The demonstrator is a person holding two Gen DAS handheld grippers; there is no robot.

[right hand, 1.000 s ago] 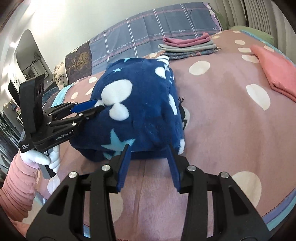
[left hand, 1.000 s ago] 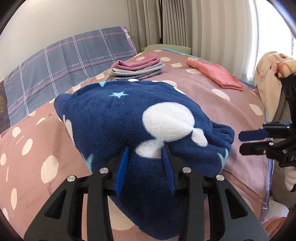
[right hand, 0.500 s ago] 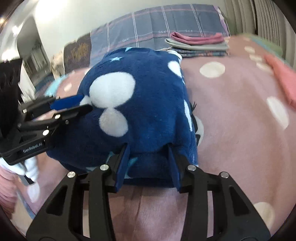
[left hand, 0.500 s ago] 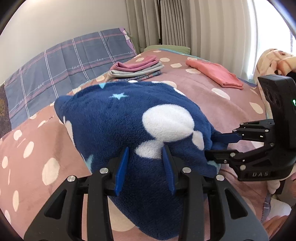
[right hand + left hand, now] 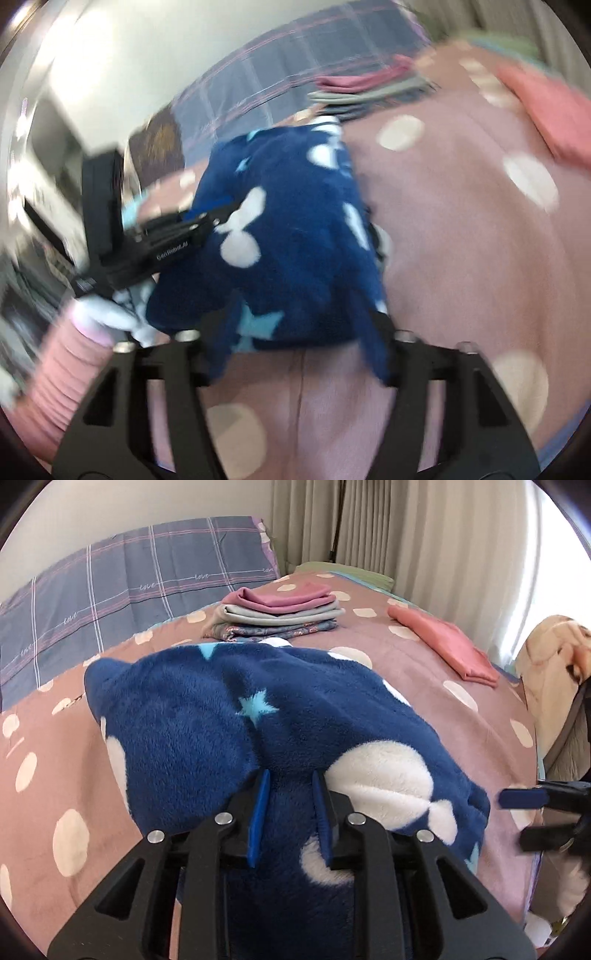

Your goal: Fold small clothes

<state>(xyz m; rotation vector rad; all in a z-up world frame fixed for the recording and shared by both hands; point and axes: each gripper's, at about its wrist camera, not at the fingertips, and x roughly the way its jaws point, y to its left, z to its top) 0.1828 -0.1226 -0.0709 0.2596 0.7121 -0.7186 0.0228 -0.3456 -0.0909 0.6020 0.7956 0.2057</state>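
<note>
1. Currently the dark-blue fleece garment with white blobs and pale-blue stars [image 5: 280, 731] lies bunched in a mound on the pink polka-dot bedspread [image 5: 436, 664], near its front edge; not flat yet.
2. Left gripper [image 5: 290, 812]: blue fingers buried in the near fleece with pile between them. Looks like a pinch on the garment, jaws narrowed, not fully closed.
3. Right gripper [image 5: 295, 332]: frame badly motion-blurred. Jaws look spread wide at the near hem; grip not confirmed, so can't tell.
4. Doing it well, my read: grab one layer at the hem, not a wad. Fleece is thick and springy, so bite deep or it slips.
5. Lift both corners level, lay the fold over, smooth before release.
6. Keep it clear of the folded stack of pink, grey and patterned clothes [image 5: 280, 613] toward the bed's far edge, and the folded salmon-pink garment [image 5: 447, 646] near the right edge.
7. Pose: left tool low, pointing across the bed, pressed into the mound. Right tool sits off to its right, beside the garment's right end, moving fast.
</note>
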